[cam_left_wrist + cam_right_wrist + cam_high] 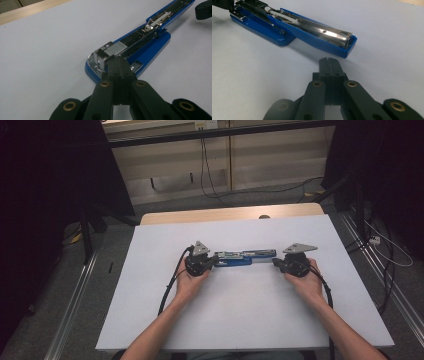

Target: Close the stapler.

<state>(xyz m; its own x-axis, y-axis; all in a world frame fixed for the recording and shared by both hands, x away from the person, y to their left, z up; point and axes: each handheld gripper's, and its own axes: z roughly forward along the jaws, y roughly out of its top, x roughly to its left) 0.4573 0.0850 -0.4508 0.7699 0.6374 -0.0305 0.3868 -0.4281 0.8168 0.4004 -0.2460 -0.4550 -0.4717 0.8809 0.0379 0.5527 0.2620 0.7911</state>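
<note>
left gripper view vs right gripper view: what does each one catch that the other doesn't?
Left gripper view: the staple strip in the magazine, the left gripper, jaws shut, tips at that end of the stapler's base, and a wooden table edge.
Right gripper view: the open end of the swung-out blue cover, with the shut right gripper short of it, apart.
Both: the opened blue stapler on the white tabletop.

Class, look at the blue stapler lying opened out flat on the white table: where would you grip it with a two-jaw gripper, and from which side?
Grip the stapler across its flipped-open top arm, coming down from above with one jaw on each long side. That arm is narrow and straight-sided and juts out past the base. The right gripper, jaws shut, is nearest it.
</note>
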